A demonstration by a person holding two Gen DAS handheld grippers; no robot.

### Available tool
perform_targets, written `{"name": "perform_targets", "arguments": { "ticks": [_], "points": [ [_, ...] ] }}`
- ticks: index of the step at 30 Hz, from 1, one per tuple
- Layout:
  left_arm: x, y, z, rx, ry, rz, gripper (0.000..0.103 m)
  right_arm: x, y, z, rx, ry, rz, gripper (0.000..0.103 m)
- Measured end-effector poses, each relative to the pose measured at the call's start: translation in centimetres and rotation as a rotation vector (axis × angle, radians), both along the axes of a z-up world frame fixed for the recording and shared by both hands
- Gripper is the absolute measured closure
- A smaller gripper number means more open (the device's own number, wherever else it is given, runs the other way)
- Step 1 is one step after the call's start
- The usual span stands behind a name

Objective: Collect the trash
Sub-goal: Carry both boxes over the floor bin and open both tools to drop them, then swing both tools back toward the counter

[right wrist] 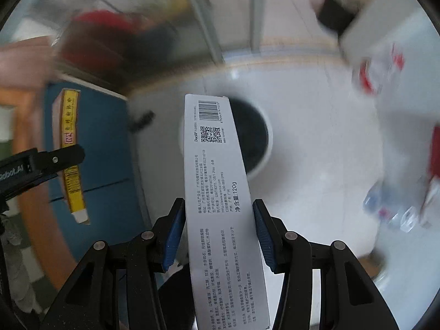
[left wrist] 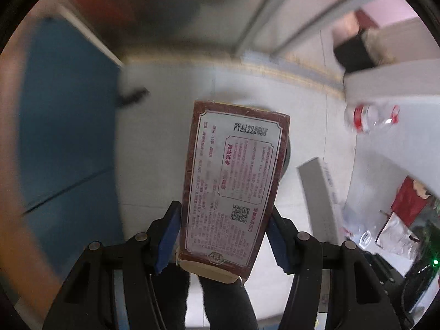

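The dark-red carton (left wrist: pixel 233 187) and the long white toothpaste box (right wrist: pixel 220 192) both look like light, hollow cardboard that would dent under a hard squeeze, so a hold across the narrow sides near the lower end suits them. The left gripper (left wrist: pixel 224 236) is clenched on the carton, the right gripper (right wrist: pixel 218 233) on the white box. Both are held in the air above the white-rimmed bin (right wrist: pixel 258 140) on the floor, with plastic bottles (left wrist: pixel 371 117) on the desk to the right.

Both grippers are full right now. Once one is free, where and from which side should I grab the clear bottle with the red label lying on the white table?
Judging from the left wrist view, the bottle lies on its side near the edge of the white table. Come from above and close across the labelled middle, fingers square to its long axis; the round body is widest and steadiest there. It is blurred, so confirm its pose first.
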State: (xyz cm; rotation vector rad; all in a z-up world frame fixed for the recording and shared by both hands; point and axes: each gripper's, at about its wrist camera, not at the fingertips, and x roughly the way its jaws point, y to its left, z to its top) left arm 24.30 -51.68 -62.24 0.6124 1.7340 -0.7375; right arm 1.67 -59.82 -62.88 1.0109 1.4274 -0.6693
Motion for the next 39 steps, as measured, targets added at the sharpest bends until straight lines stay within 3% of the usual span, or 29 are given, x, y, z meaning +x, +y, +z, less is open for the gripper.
{"name": "perform_targets", "arguments": {
  "ticks": [6,7,8,11,12,13,14,18,22,24,32,39],
  "points": [
    [-1.5,-4.4,-13.4,0.060,0.163,-0.020,0.044,-0.7,-3.1,-14.3,0.150,0.021,-0.064,0.051],
    [-2.1,-4.7,-14.4,0.063,0.164,-0.031,0.039,-0.7,-3.7,-16.2,0.161,0.028,-0.063,0.051],
    [-2.5,-5.2,-15.3,0.069,0.163,-0.037,0.026,-0.6,-4.2,-17.6,0.172,0.031,-0.058,0.051],
    [-3.6,-6.1,-16.0,0.066,0.153,-0.048,0.002,-0.4,-5.9,-21.3,0.202,0.048,-0.061,0.049],
    [-3.6,-6.3,-16.0,0.063,0.137,-0.051,0.002,-0.3,-6.3,-22.0,0.205,0.052,-0.062,0.048],
    [-3.8,-6.0,-15.6,0.055,0.126,-0.051,0.002,-0.3,-6.5,-22.4,0.204,0.051,-0.067,0.035],
    [-3.7,-5.6,-15.3,0.053,0.110,-0.056,0.002,-0.1,-6.5,-22.4,0.195,0.045,-0.075,0.019],
    [-2.6,-4.1,-13.4,0.027,-0.018,-0.056,0.002,-0.5,-7.9,-20.9,0.100,0.053,-0.088,0.001],
    [-2.7,-2.7,-10.6,-0.001,-0.228,-0.103,0.002,-1.4,-7.2,-18.7,-0.017,0.086,-0.055,0.000],
    [-2.9,-1.7,-9.4,0.001,-0.281,-0.118,0.002,-1.8,-6.6,-17.6,-0.066,0.099,-0.040,0.000],
    [-4.2,1.1,-3.0,-0.010,-0.327,-0.113,0.002,-2.1,-3.9,-12.2,-0.155,0.098,-0.025,0.000],
    [-7.0,3.1,6.8,-0.076,-0.330,-0.130,0.002,-4.0,-1.4,-1.0,-0.241,0.046,-0.043,0.000]
  ]
}}
